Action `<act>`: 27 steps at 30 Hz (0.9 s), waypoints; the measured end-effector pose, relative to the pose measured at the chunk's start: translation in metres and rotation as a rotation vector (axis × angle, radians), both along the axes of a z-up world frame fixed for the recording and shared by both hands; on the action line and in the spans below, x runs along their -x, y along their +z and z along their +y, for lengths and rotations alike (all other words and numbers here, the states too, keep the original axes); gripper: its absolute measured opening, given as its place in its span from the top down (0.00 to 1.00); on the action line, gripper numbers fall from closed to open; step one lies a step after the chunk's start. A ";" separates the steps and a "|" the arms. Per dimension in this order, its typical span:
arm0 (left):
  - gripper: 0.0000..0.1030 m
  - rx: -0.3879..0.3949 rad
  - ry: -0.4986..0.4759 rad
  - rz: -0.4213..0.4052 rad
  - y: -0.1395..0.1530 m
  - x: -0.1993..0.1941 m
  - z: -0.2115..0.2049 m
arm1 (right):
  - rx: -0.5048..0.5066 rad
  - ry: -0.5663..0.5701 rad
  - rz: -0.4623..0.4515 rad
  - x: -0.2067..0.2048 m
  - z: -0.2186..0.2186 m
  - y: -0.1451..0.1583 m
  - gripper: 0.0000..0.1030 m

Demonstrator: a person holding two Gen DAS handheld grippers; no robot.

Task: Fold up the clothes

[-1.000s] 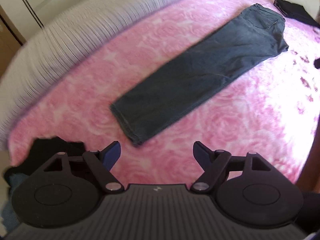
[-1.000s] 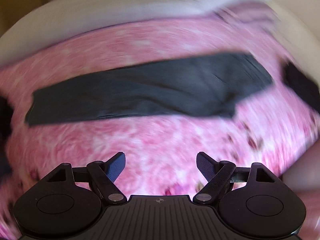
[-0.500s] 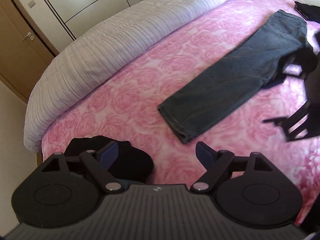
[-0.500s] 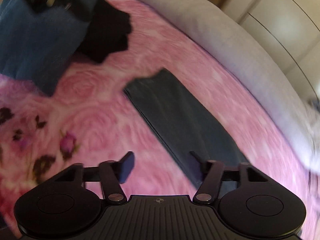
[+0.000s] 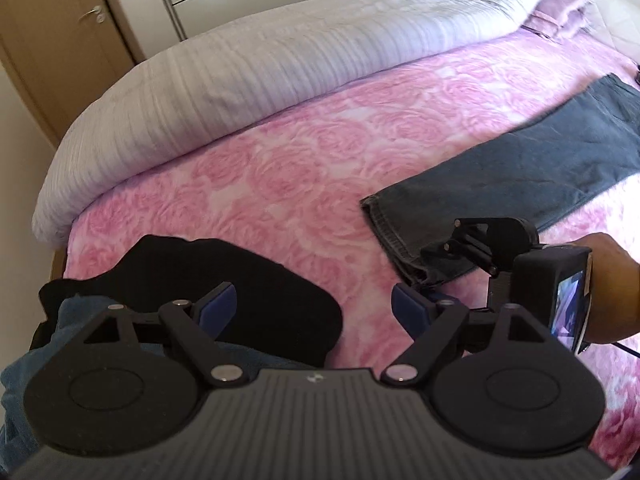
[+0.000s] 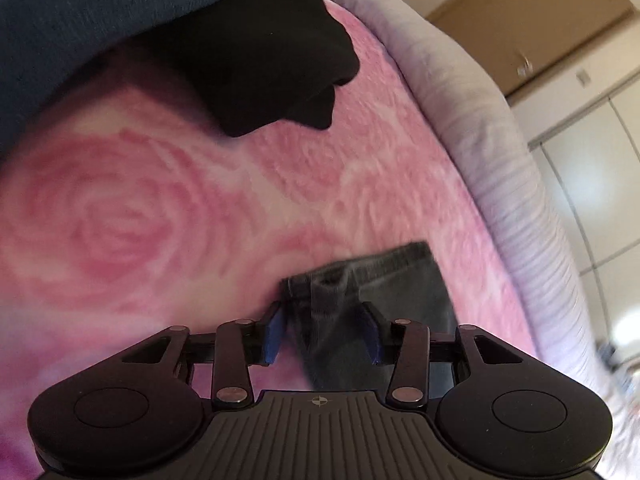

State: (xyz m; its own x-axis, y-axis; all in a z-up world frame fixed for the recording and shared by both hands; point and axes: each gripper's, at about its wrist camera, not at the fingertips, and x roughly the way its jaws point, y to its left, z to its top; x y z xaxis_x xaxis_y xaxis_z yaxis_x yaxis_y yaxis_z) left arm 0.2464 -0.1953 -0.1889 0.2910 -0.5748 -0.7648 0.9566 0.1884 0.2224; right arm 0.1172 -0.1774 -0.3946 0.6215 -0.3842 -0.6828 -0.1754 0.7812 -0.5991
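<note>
Jeans (image 5: 520, 168): one pair, dark grey, laid flat on the pink blanket (image 5: 280, 184) as a single long strip (legs apparently stacked one on the other). Long axis runs from the hem (image 6: 360, 276), nearest the grippers, away up and to the right toward the waist at the frame edge in the left view.

Right gripper (image 6: 322, 338): at the hem, jaws partly closed with hem cloth bunched between the pads; whether it is already pinched firm cannot be told. Plainly the nearer tool. A hand (image 5: 608, 288) holds it.

Left gripper (image 5: 314, 306): jaws spread wide, nothing between them, hovering over blanket just left of the hem's lower corner.

Other clothes: one black garment (image 5: 224, 280), lying on one blue garment (image 6: 100, 12), at the bed's near left corner.

Bedding: one pale duvet (image 5: 248, 68), bunched along the far side.

Judgement: any fold end to end would carry the hem along the long axis toward the waist.
</note>
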 end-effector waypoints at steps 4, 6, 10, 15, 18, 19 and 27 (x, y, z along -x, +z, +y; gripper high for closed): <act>0.21 0.004 -0.004 -0.006 0.004 -0.001 -0.004 | -0.089 -0.029 -0.005 -0.002 -0.017 0.016 0.81; 0.21 0.006 -0.017 -0.002 0.007 0.002 -0.008 | -0.151 -0.071 -0.051 0.000 -0.032 0.041 0.86; 0.21 0.002 -0.082 -0.018 0.014 0.020 -0.027 | -0.304 -0.221 -0.226 0.018 -0.081 0.111 0.87; 0.21 -0.002 -0.184 -0.013 0.021 0.065 -0.070 | -0.500 -0.459 -0.519 0.112 -0.174 0.210 0.88; 0.21 0.002 -0.245 -0.016 0.024 0.106 -0.104 | -0.545 -0.613 -0.660 0.200 -0.232 0.247 0.88; 0.21 0.004 -0.265 -0.018 0.024 0.121 -0.116 | -0.565 -0.678 -0.700 0.235 -0.252 0.252 0.88; 0.21 -0.035 -0.360 0.035 0.006 0.243 -0.214 | -1.030 -1.296 -0.719 0.433 -0.406 0.097 0.87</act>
